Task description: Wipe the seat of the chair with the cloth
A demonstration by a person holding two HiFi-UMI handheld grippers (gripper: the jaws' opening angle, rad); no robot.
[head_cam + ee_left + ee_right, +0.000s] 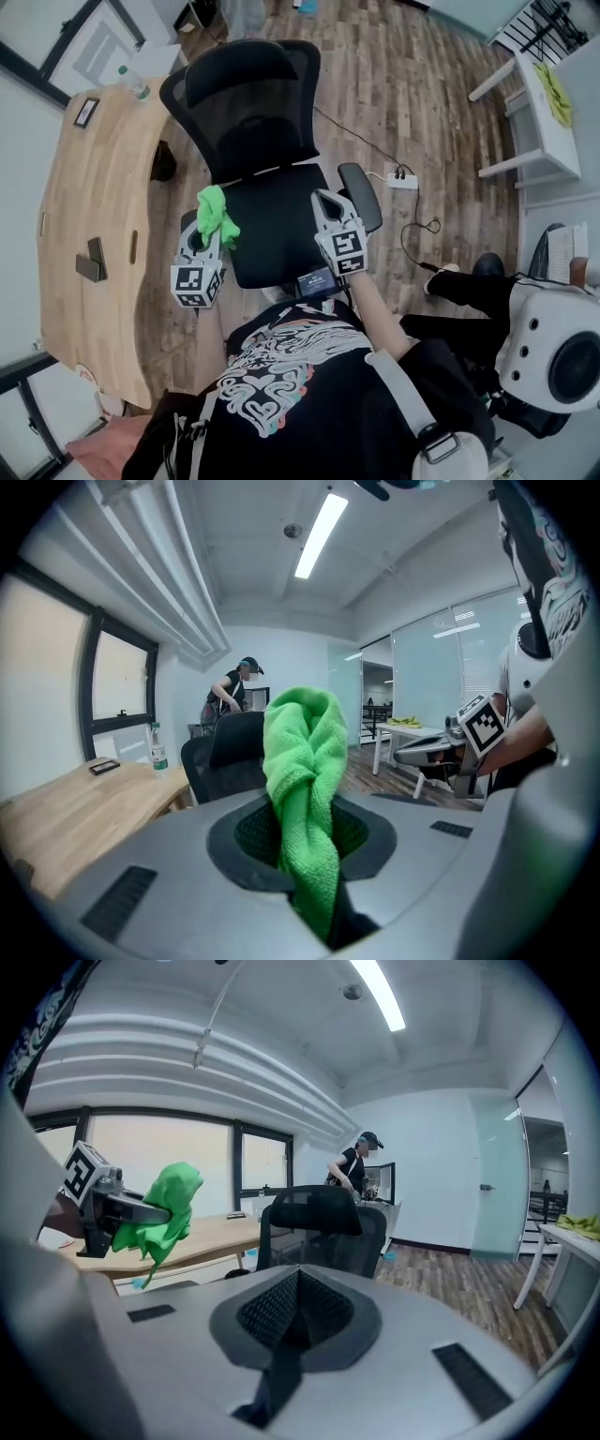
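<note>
A black office chair [253,103] stands in front of me, its seat [272,230] facing me. My left gripper [210,221] is shut on a bright green cloth [217,214] and hovers over the seat's left edge. In the left gripper view the green cloth [305,789] rises bunched from between the closed jaws. My right gripper [328,204] is shut with nothing in it, above the seat's right side near the armrest [361,195]. The right gripper view shows the chair [323,1227] ahead and the cloth [159,1208] at left.
A wooden desk [94,225] runs along the left with a water bottle [133,84] and small items. A power strip [401,179] and cable lie on the wood floor to the right. A white table [539,103] stands at far right. A person [354,1174] stands behind the chair.
</note>
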